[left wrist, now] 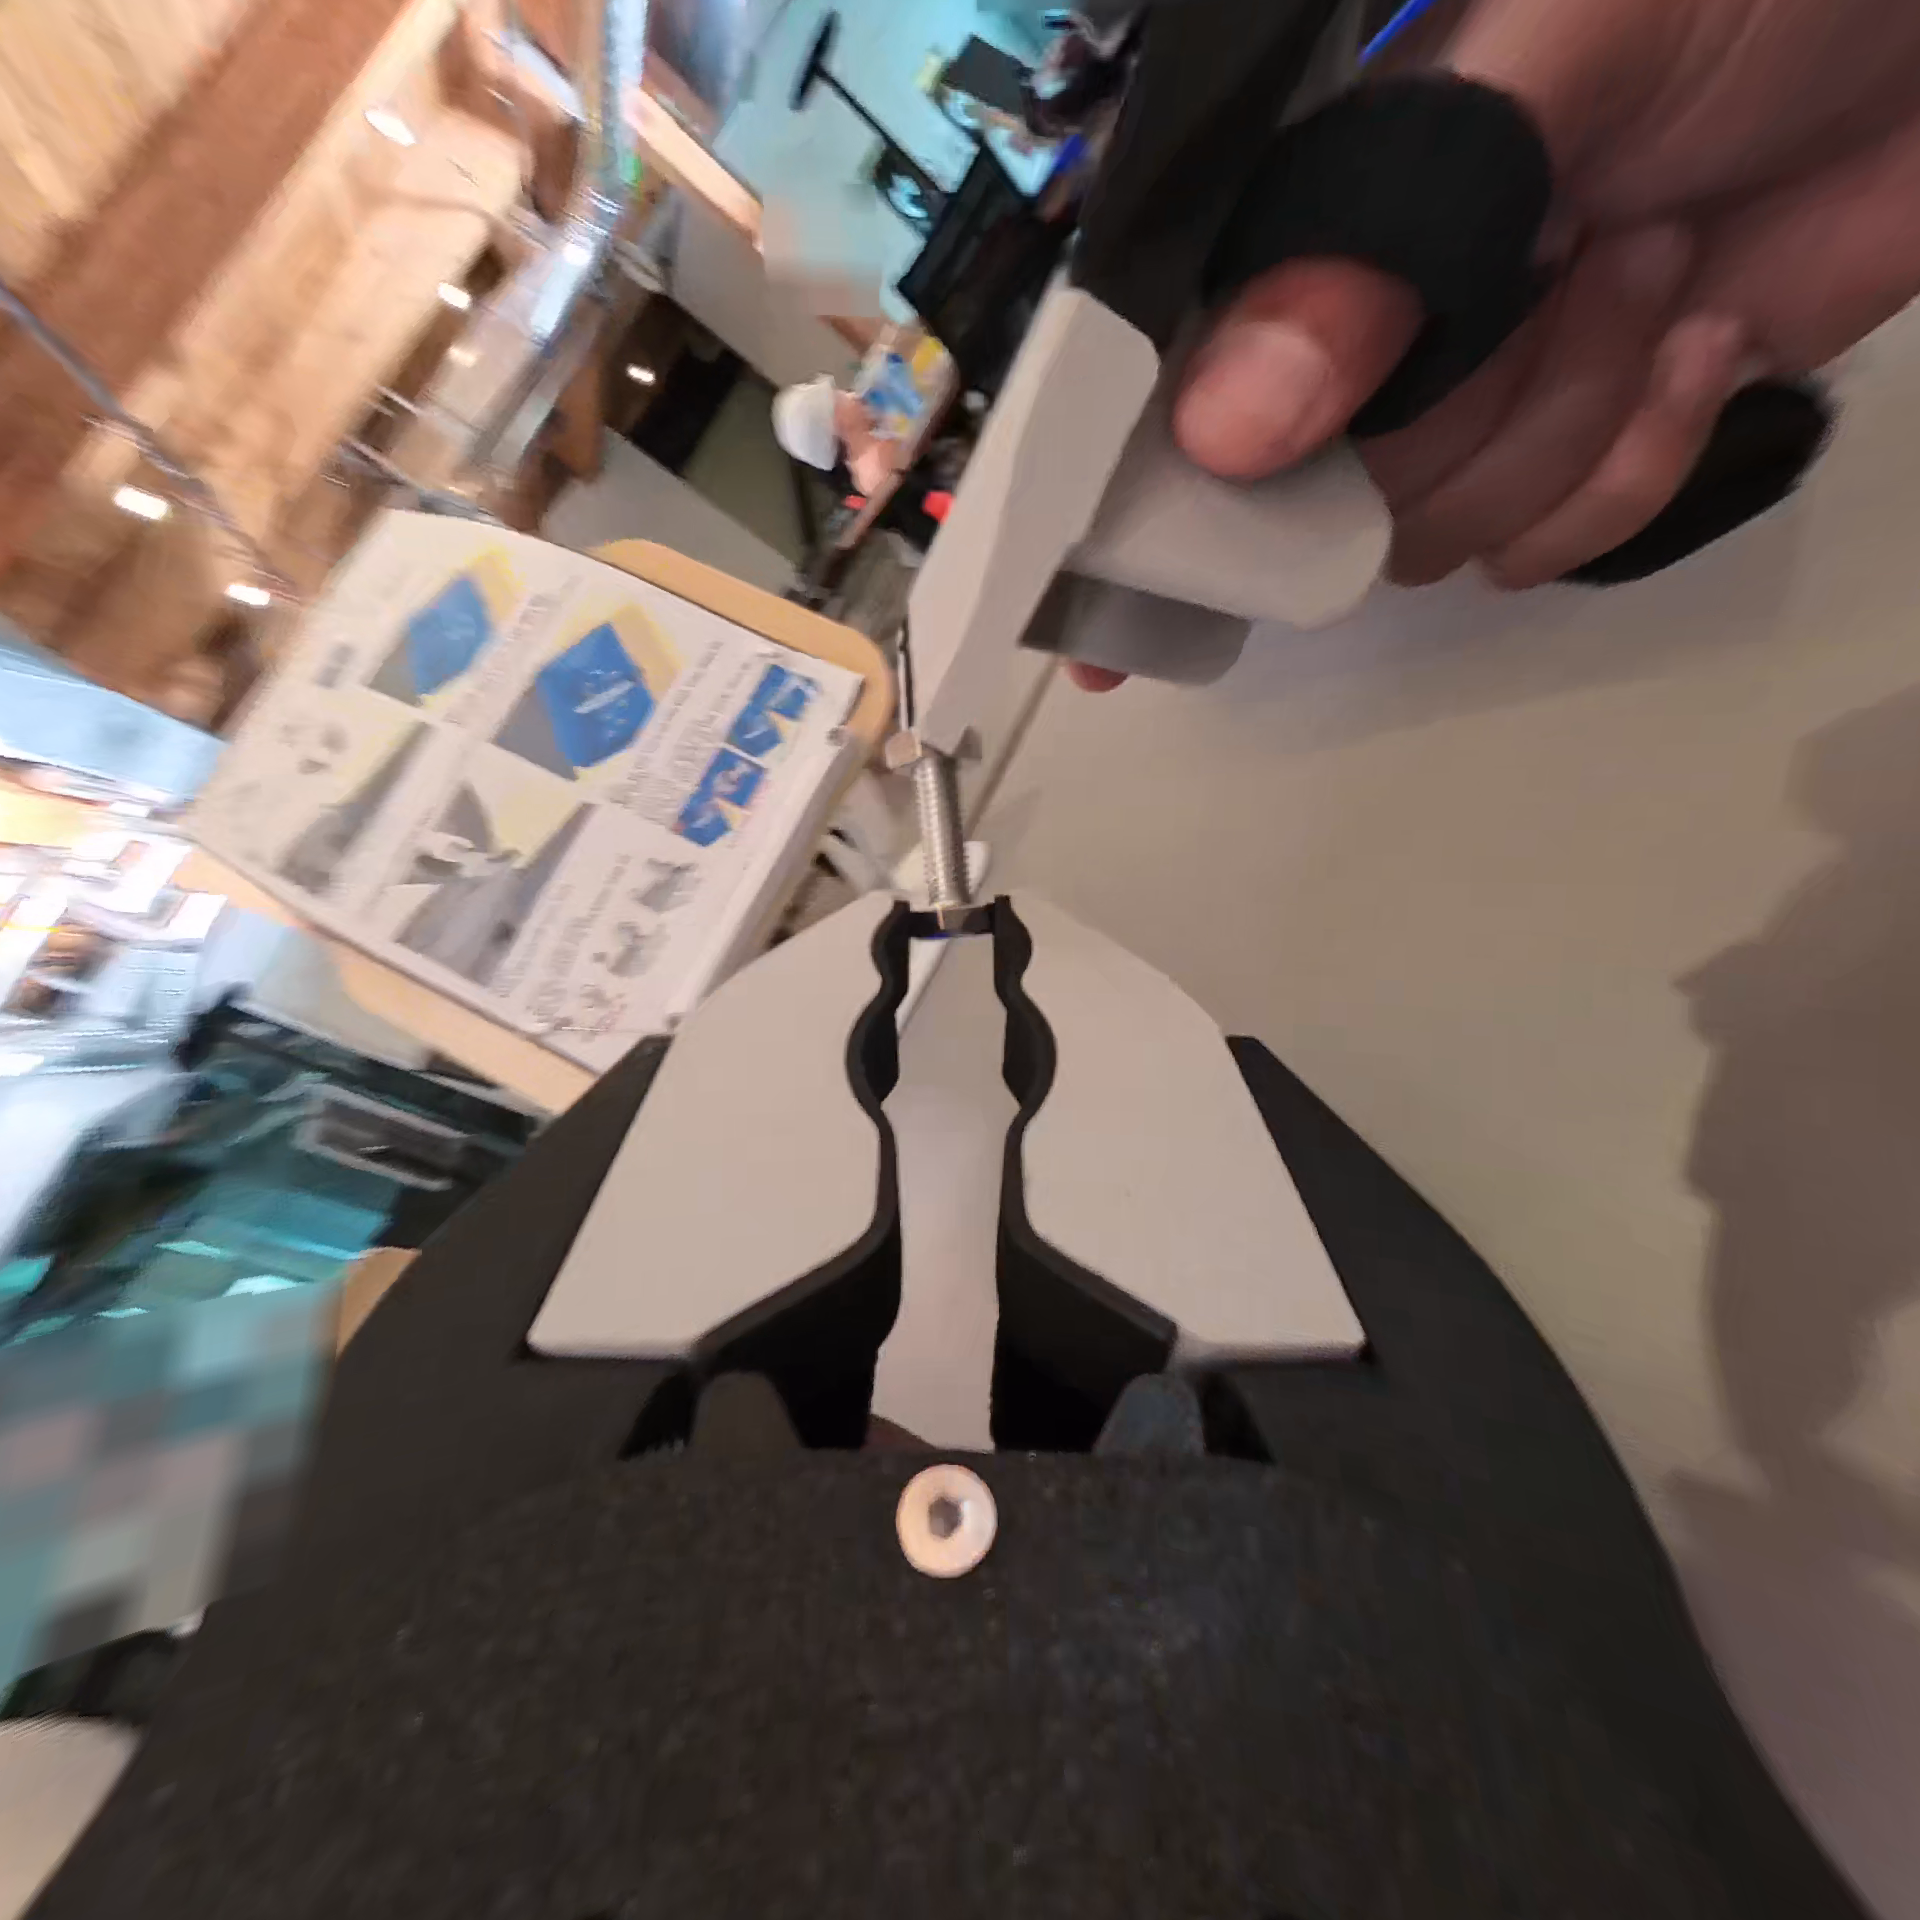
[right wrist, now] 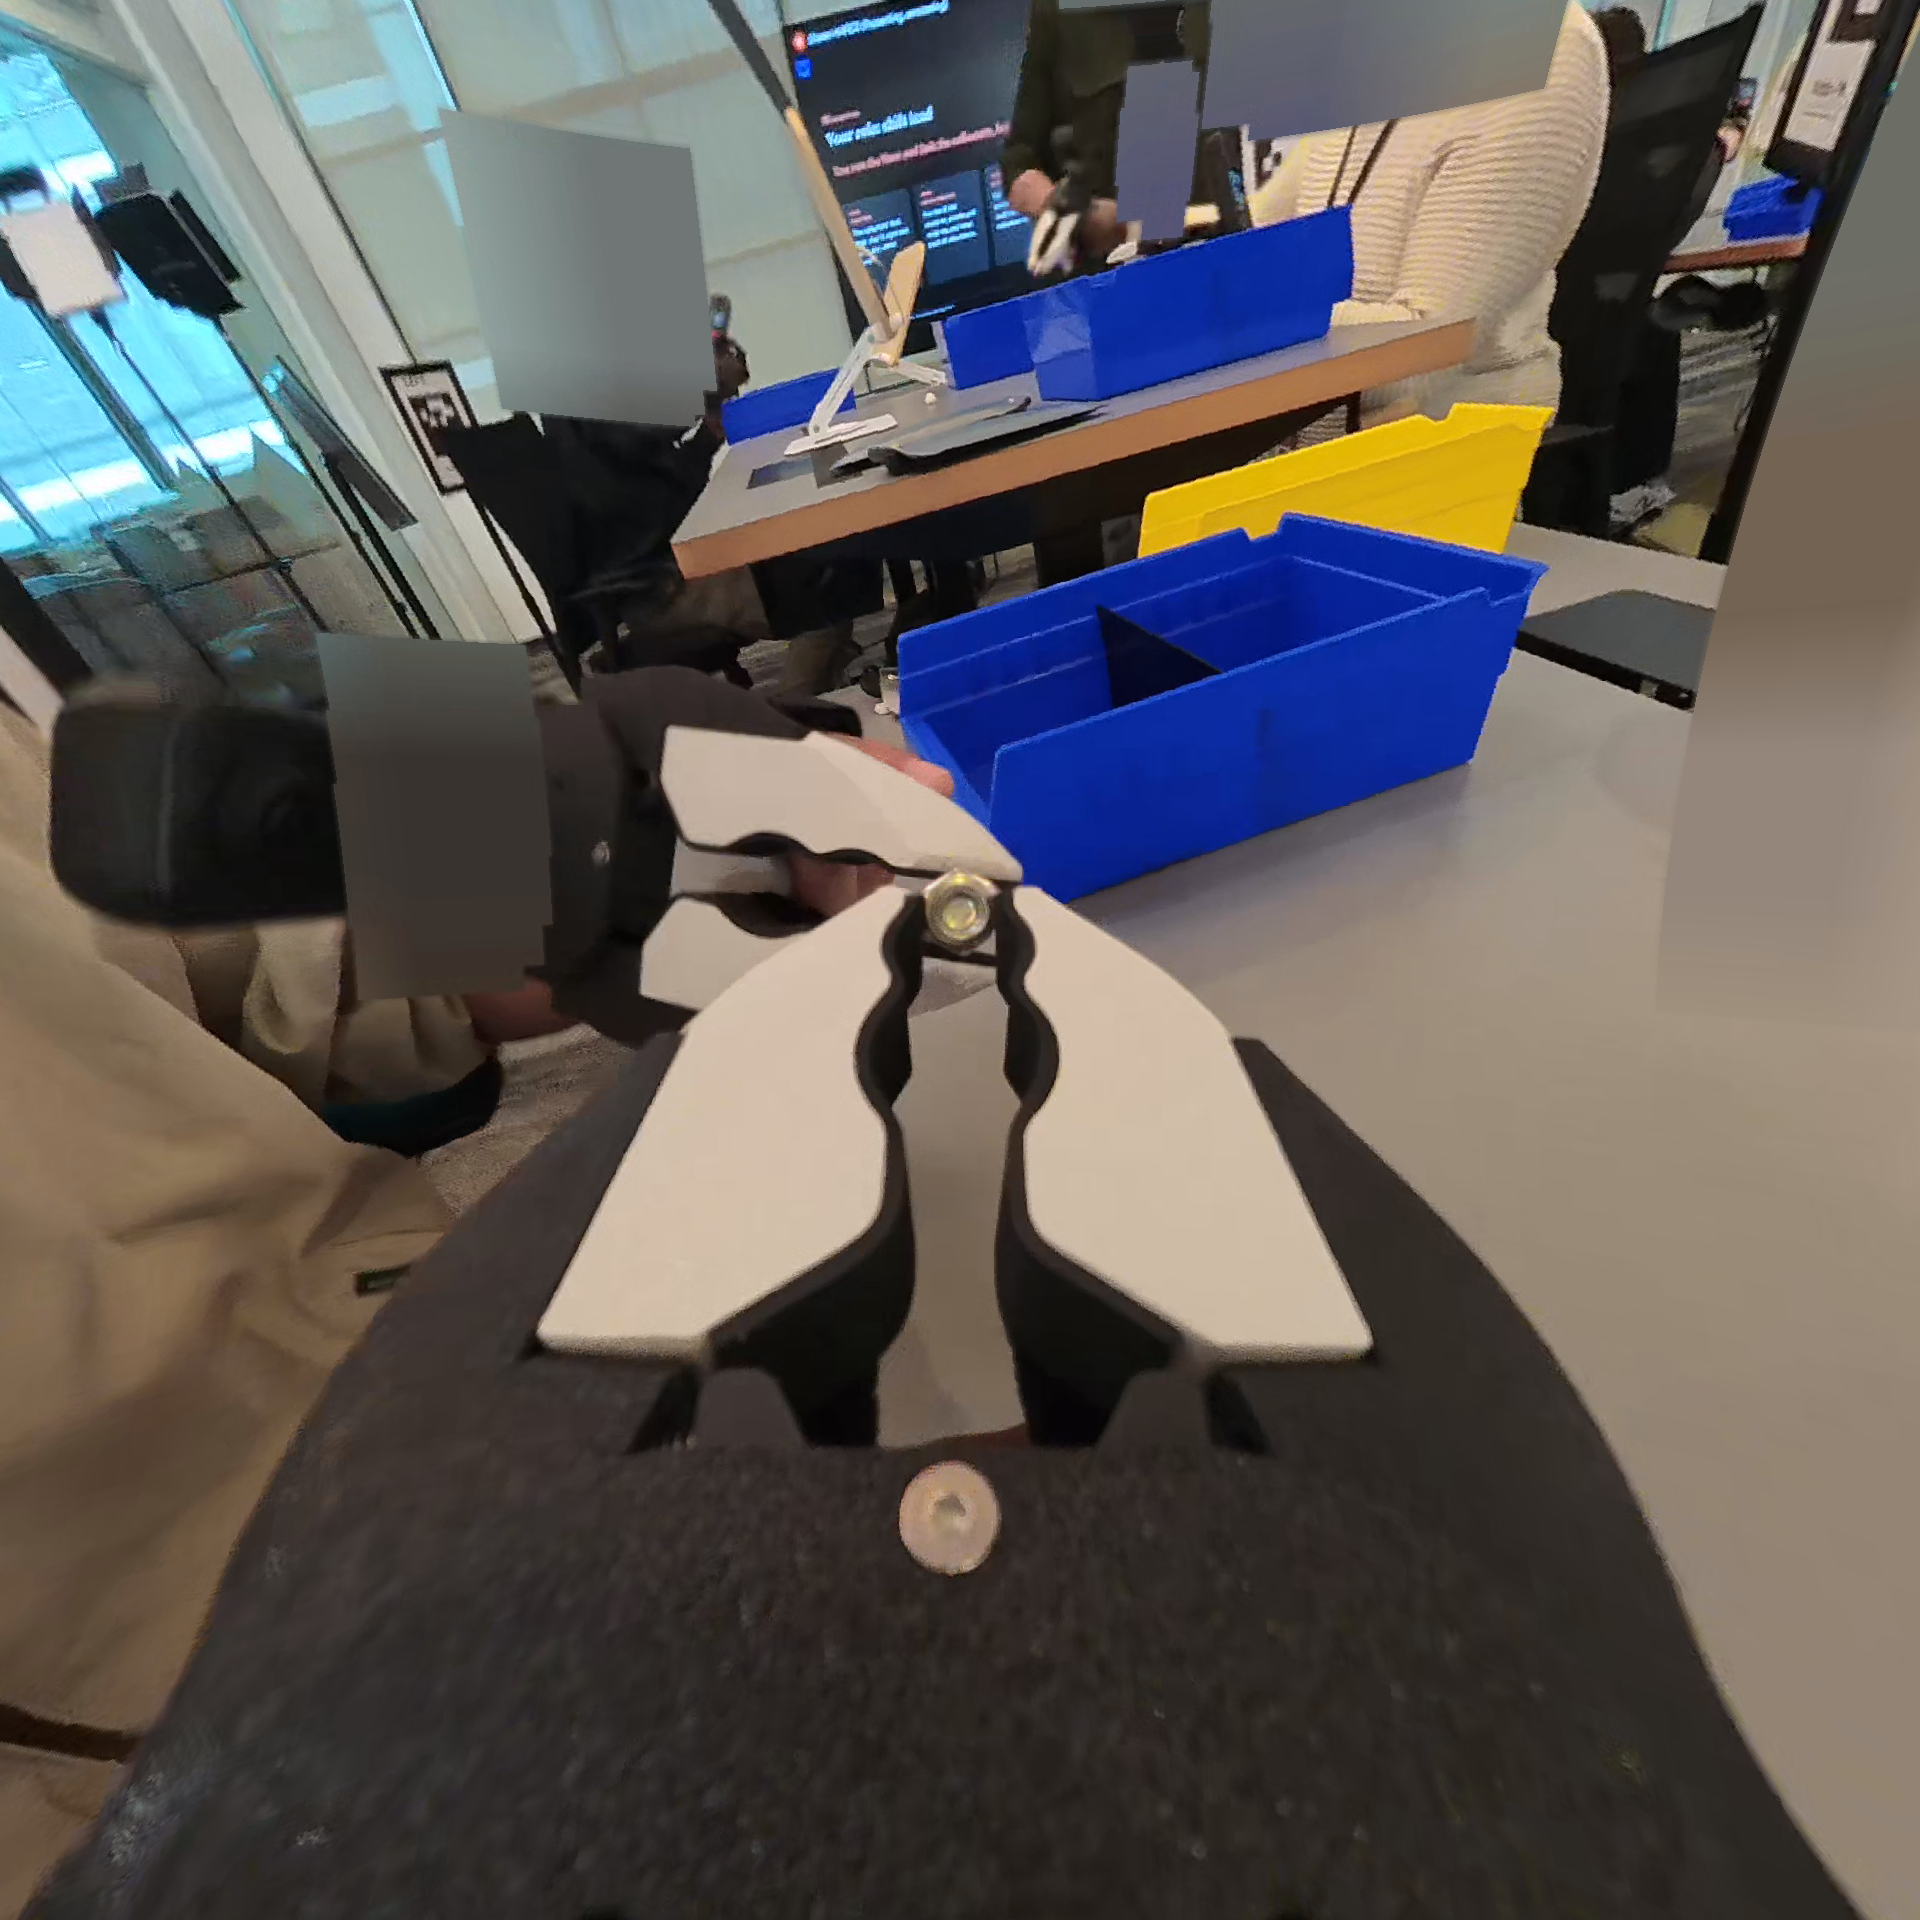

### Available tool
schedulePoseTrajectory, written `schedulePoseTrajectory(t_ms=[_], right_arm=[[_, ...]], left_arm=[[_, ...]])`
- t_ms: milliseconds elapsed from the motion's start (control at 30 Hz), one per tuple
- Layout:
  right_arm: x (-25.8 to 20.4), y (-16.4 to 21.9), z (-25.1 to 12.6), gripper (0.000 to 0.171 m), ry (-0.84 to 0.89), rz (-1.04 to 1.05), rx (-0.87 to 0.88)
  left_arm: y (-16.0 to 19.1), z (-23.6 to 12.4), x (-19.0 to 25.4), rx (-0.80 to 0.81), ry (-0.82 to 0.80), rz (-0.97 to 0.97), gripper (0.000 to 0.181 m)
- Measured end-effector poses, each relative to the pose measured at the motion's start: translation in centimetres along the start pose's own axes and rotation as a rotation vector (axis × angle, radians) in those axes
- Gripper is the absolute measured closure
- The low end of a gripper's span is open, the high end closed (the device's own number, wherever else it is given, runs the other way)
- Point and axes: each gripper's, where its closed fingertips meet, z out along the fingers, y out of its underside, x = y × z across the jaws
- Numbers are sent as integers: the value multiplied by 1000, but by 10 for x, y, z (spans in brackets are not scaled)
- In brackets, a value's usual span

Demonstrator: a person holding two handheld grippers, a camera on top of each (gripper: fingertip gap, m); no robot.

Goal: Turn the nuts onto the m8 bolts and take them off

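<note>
Left gripper (left wrist: 951, 920) clamped on the bolt (left wrist: 943, 831) head, right gripper (right wrist: 956, 920) pinching the nut (right wrist: 958, 914) on its far end, blue bin (right wrist: 1195, 727) on the grey table (right wrist: 1455, 1039) beyond

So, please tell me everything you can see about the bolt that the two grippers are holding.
The bolt is silvery metal with a threaded shank, held in the air above the grey table. The left gripper is shut on its near end. At the far end sits a hex nut, also silvery, pinched by the right gripper. In the right wrist view the bolt's tip shows through the nut's hole. Its head is hidden.
</note>
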Motion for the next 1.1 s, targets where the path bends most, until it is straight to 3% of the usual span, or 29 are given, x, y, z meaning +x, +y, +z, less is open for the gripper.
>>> schedulePoseTrajectory(t_ms=[200,333,867,1100], right_arm=[[7,3,5,158,54,242,21],[12,8,6,158,87,387,24],[14,7,10,157,120,442,-17],[11,5,12,149,102,426,-22]], left_arm=[[4,0,-5,-69,-177,178,166],[6,3,-1,-96,-174,163,166],[12,8,-1,-82,-121,-11,166],[14,11,3,-57,-62,-123,166]])
